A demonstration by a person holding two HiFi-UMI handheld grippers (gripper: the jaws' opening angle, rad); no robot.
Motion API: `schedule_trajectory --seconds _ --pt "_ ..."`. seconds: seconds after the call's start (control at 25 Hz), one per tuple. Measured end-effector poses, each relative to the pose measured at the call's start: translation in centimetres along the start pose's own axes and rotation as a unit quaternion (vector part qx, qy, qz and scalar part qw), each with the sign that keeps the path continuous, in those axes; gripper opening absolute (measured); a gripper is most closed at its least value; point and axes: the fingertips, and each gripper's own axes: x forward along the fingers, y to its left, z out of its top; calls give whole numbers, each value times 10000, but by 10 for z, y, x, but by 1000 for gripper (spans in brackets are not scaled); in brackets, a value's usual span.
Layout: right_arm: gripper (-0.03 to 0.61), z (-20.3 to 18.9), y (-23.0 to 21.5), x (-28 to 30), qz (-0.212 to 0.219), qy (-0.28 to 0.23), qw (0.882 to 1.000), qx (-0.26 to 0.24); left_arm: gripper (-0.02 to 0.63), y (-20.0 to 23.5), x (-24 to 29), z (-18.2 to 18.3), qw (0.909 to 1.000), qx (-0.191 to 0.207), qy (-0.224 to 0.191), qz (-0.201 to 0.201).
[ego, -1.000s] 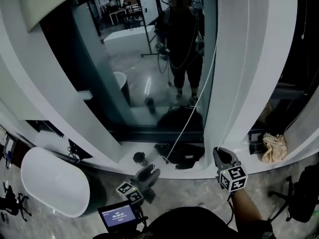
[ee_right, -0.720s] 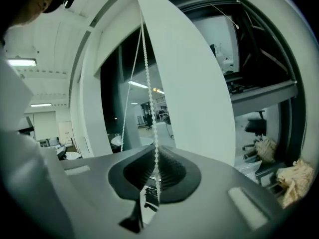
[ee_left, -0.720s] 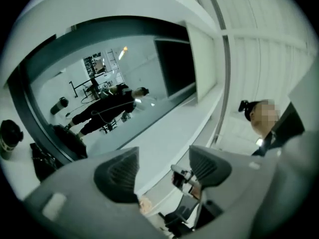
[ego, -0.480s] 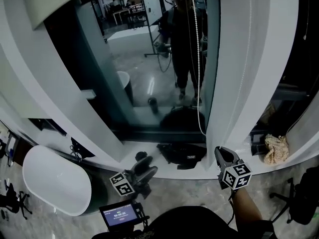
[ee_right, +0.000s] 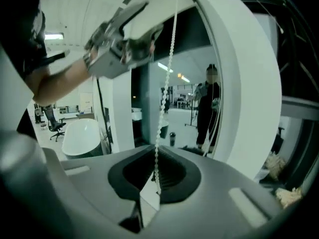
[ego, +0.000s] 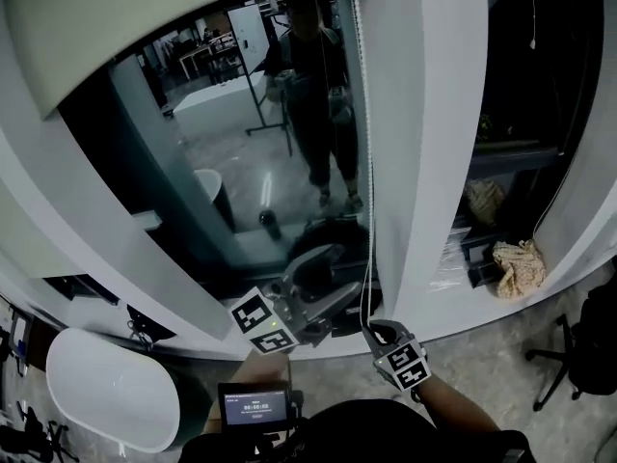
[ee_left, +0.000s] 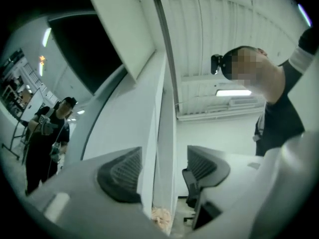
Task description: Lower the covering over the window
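1. Head view: the blind (ego: pixel 145 17) is cut off at the top edge, so only its lower corner shows above the dark window (ego: pixel 193 133). The chain (ego: pixel 361 114) runs out of frame at the top, and its bottom end is lost at the right gripper (ego: pixel 374 330), whose jaws are together on it. The left gripper (ego: pixel 333 278) sits higher, just left of the chain, with its jaws wide apart. Whether it touches the chain is hard to tell here.
2. Left gripper view: the left gripper (ee_left: pixel 162 173) has just been opening its jaws. They stand fully apart and hold nothing. Only a white post (ee_left: pixel 164 133) shows through the gap. The blind (ee_left: pixel 119 34) hangs above, its edges cropped. No chain shows here.
3. Right gripper view: the right gripper (ee_right: pixel 157 176) is clamped on the chain (ee_right: pixel 167 83), which rises straight from the pads and leaves the frame. The left gripper (ee_right: pixel 144 29) is up beside the chain, partly blurred.
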Motion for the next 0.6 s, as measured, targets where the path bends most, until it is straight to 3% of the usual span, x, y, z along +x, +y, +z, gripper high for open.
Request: schedule_trajectory --seconds 0.12,0.24,0.36,0.52,0.56,0.6 --pt "14 -79 14 5 208 868 9948 501 278 -4 32 7 9998 125 -62 -173" --pt "14 -133 27 -6 435 1592 9828 824 273 -7 59 15 9991 -16 -174 -397" --pt "14 -159 32 -23 508 1896 9738 1153 234 -12 79 27 9974 -194 -387 -574" --pt "14 -176 27 -32 477 1987 9691 1379 18 -18 92 38 9974 -10 -474 -537" --pt "14 -176 29 -32 528 1986 9690 1371 27 -23 94 39 9974 162 -450 -547" --pt "14 -176 32 -32 582 1986 9689 1358 87 -27 95 40 9970 326 -422 -556"
